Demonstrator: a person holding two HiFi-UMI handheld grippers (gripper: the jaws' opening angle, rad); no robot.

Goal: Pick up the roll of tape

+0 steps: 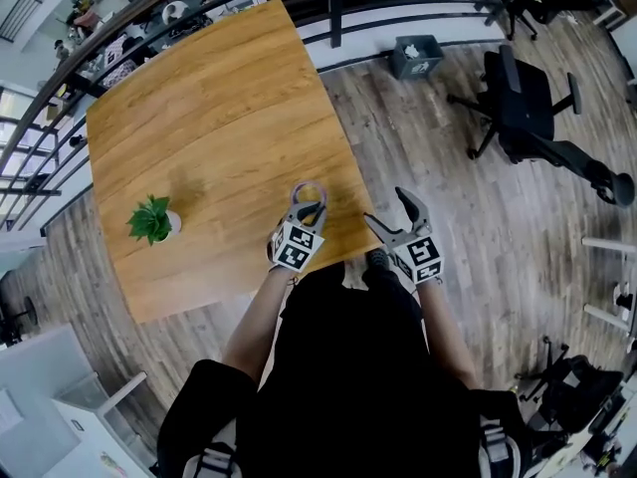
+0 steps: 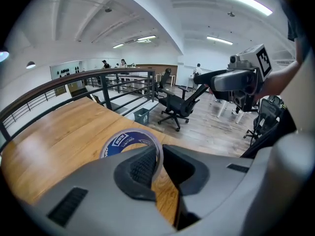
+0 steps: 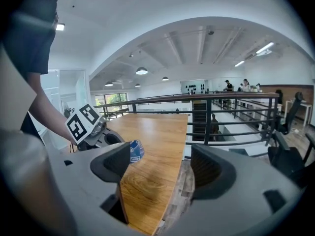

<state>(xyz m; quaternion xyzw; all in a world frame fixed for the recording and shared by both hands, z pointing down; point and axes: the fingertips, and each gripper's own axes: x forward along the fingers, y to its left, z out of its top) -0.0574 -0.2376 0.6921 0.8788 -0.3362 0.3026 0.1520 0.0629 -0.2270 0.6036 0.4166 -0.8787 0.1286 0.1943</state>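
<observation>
clear tape roll (image 2: pixel 123 140) w/ blue core label, wall pinched in left claw (image 2: pixel 160 159); right claw (image 3: pixel 165 166) agape

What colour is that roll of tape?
The tape has a blue core with white print, clearest in the left gripper view.

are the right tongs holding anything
No, the right tongs stand wide open, with only the table edge showing between them.

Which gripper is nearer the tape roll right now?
Left. The left gripper is shut on the tape roll, pinching its wall; the right gripper is open and empty, apart from it, at the edge of the table.
</observation>
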